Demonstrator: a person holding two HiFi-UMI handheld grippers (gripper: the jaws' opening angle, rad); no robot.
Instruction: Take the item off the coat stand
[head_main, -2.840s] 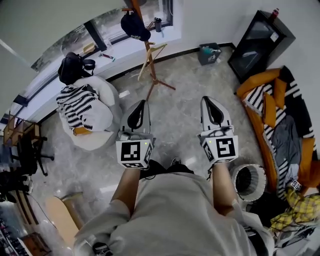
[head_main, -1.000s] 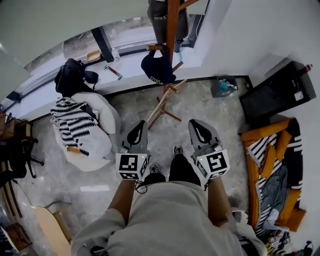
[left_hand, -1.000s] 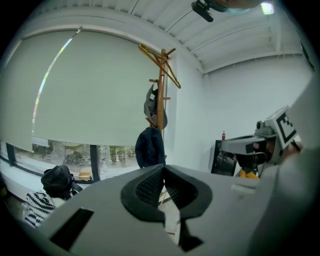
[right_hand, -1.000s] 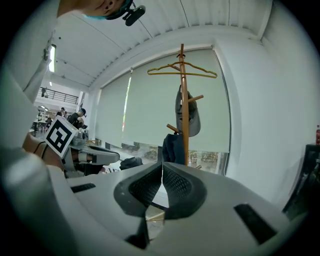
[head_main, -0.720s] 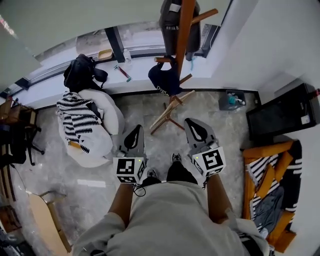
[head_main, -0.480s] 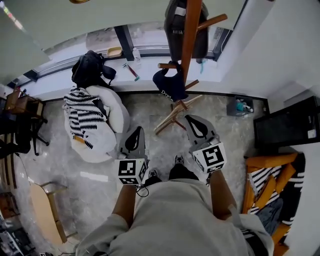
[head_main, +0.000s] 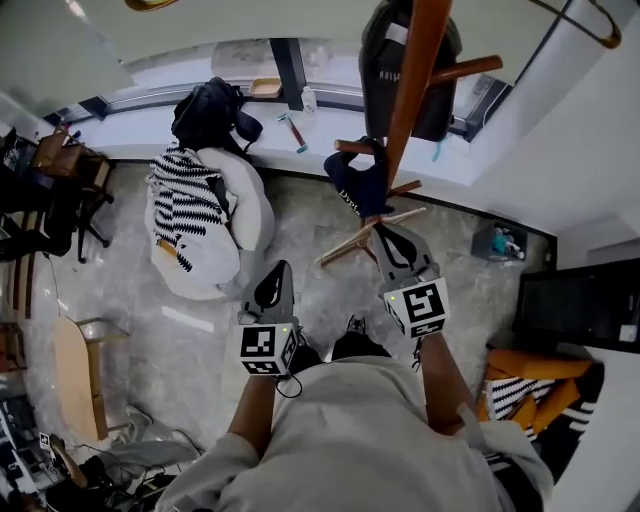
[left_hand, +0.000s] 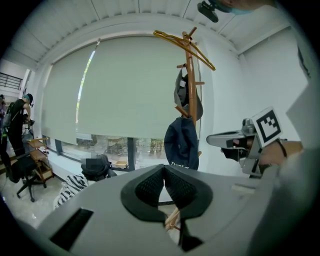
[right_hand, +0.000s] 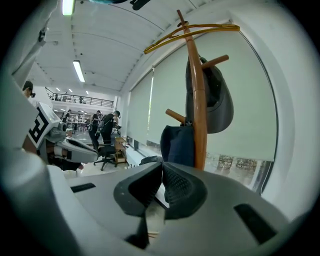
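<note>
A wooden coat stand (head_main: 415, 80) rises just ahead of me. A navy cap (head_main: 360, 190) hangs on a low peg and a dark grey item (head_main: 410, 55) on a higher peg. A yellow hanger (left_hand: 185, 42) sits at the top. My right gripper (head_main: 385, 232) is shut and empty, its tip just below the navy cap (right_hand: 177, 145), apart from it. My left gripper (head_main: 275, 272) is shut and empty too, further left and lower. In the left gripper view the navy cap (left_hand: 181, 142) hangs beyond the closed jaws, with the right gripper (left_hand: 230, 140) at the right.
A white beanbag with striped cloth (head_main: 200, 215) lies to the left of the stand, with a black backpack (head_main: 210, 110) on the window ledge behind. The stand's splayed legs (head_main: 350, 240) are by my right gripper. A small bin (head_main: 505, 243) and a black cabinet (head_main: 580, 300) stand at right.
I have come closer to the coat stand, which now looms overhead. The right gripper has drawn up to just below the navy cap. Both grippers stay shut.
</note>
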